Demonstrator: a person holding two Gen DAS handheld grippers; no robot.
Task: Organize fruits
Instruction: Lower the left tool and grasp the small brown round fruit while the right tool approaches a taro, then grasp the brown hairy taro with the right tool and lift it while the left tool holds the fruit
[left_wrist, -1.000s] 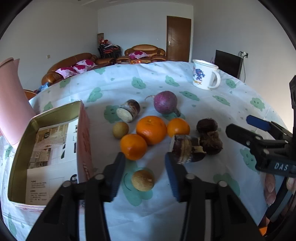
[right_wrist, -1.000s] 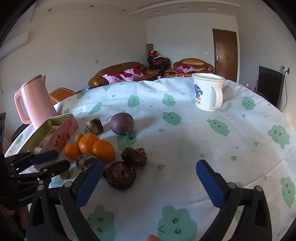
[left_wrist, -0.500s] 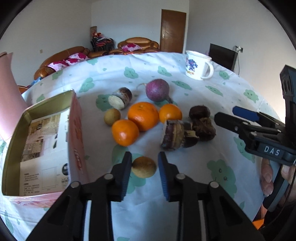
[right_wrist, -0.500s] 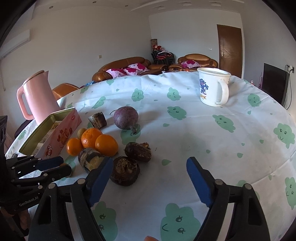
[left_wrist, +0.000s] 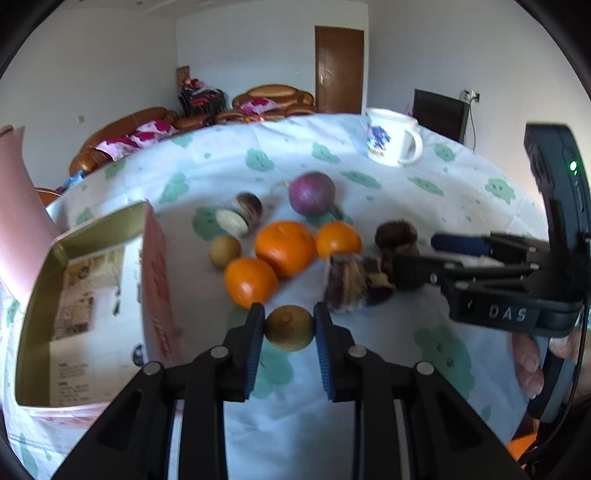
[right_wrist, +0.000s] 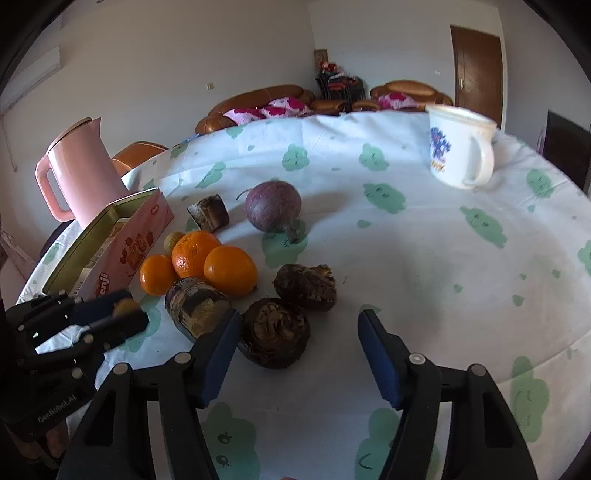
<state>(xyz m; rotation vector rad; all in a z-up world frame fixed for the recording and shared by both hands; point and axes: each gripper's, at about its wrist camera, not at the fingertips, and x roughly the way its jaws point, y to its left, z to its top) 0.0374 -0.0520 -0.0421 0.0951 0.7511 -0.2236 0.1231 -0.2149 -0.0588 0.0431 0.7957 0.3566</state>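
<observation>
White-walled living room, brown sofa (right_wrist: 258, 98) and door (right_wrist: 476, 70) behind, round table (right_wrist: 424, 266) under cloud-print cloth, pink kettle (right_wrist: 79, 173), open tin box (left_wrist: 96, 302), mug (right_wrist: 460, 146), right gripper (right_wrist: 295, 339) wide over taro, left gripper (left_wrist: 290, 326) clamping small brown fruit (left_wrist: 290, 327) beside oranges (left_wrist: 284, 247).

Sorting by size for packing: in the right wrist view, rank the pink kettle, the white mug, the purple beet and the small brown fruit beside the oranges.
Largest to smallest as they look:
1. pink kettle
2. white mug
3. purple beet
4. small brown fruit, partly hidden behind the oranges
</observation>
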